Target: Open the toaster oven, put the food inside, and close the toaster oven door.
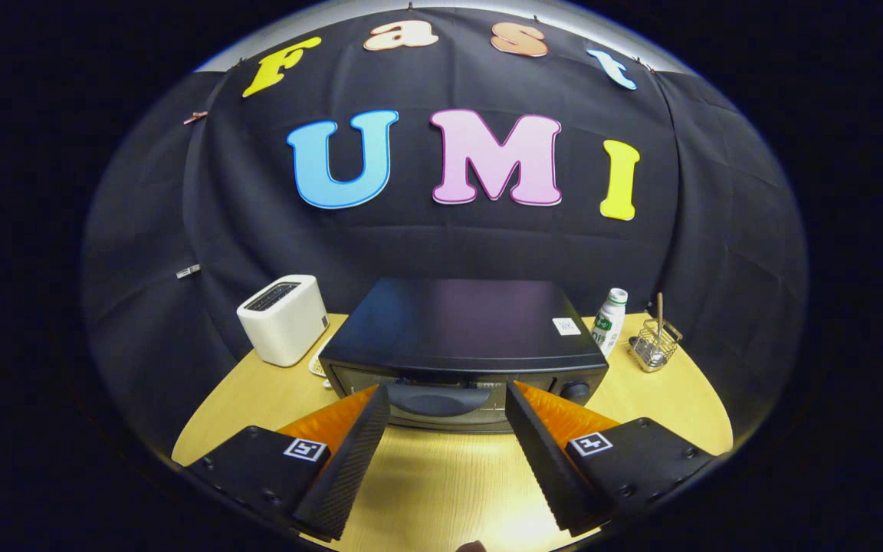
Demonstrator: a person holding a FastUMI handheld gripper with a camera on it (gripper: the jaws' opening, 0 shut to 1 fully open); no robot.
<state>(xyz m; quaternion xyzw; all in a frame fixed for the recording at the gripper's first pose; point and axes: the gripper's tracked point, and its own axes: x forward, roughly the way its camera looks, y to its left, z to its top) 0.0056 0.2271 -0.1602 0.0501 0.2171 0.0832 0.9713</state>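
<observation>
Gripper view looks over the tongs (448, 399), spread wide and holding nothing, toward the black toaster oven (463, 337) on the desk (441, 475). Its door is closed, the handle (438, 400) just beyond the fingertips, between them. Approaching too high risks the fingers (357, 452) bumping the door glass and shoving the oven back toward the white toaster (284, 318) or bottle (608, 320).

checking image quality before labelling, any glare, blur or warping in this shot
Gripper view: strong fisheye bending, the table edge curves; soft glare on the toaster oven top and on the wood near the gripper, jaws open ahead of the shut door; focus sharp, the small basket slightly soft.
</observation>
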